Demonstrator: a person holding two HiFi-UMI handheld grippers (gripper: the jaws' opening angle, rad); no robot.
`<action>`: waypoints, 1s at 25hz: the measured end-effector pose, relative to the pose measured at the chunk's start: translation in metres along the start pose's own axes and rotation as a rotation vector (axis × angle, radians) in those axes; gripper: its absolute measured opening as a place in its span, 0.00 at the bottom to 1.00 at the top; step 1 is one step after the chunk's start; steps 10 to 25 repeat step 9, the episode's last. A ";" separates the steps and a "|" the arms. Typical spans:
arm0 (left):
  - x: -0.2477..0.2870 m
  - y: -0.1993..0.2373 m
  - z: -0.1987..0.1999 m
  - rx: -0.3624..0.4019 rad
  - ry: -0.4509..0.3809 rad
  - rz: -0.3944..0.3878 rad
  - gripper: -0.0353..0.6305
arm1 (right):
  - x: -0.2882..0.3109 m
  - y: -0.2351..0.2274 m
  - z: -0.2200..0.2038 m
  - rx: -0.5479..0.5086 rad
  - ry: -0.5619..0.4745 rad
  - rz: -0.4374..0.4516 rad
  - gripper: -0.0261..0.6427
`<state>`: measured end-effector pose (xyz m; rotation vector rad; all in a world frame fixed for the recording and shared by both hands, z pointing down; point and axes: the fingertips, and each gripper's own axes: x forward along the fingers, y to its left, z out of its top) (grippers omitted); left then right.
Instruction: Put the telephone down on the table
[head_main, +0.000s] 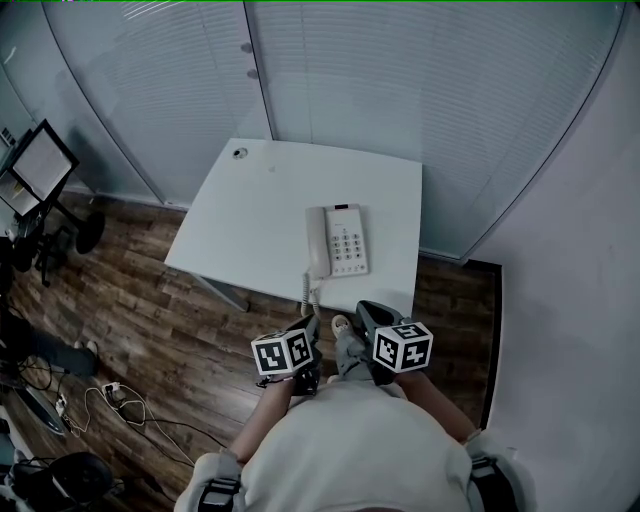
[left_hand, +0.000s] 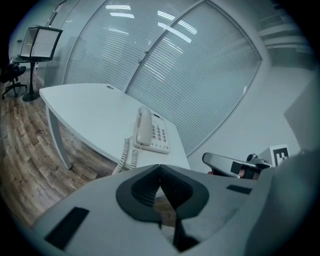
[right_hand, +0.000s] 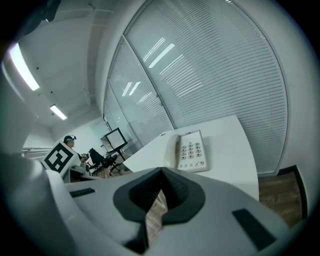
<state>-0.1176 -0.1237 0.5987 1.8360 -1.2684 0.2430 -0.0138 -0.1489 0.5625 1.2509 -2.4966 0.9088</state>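
While the phone (head_main: 337, 240) sits on the table (head_main: 250, 205), L gripper (left_hand: 160, 168) & R gripper (right_hand: 161, 173) hover off table's near edge, jaws closed, empty.

Dark wood plank floor (head_main: 190, 330) all around, glass wall with white blinds (head_main: 420, 90) at the back. There's a screen on a stand (head_main: 40, 165) off at the left, plus some loose white cables (head_main: 113, 392) lying on the floor nearby.

— What is hiding?
— The cord (head_main: 309, 290) is dipping behind the left gripper (head_main: 309, 328), so its end is hiding.
— And the telephone (head_main: 338, 241) buttons?
— Their numbers are looking too small to read. The bottom edge is cutting off the person (head_main: 350, 450).
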 end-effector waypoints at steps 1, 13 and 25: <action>0.001 0.000 0.000 -0.001 0.001 0.000 0.09 | 0.000 -0.001 0.000 -0.001 0.001 -0.001 0.07; 0.002 -0.002 0.002 0.005 0.010 -0.006 0.09 | 0.000 -0.002 0.005 0.006 -0.008 -0.007 0.07; 0.002 -0.002 0.002 0.005 0.010 -0.006 0.09 | 0.000 -0.002 0.005 0.006 -0.008 -0.007 0.07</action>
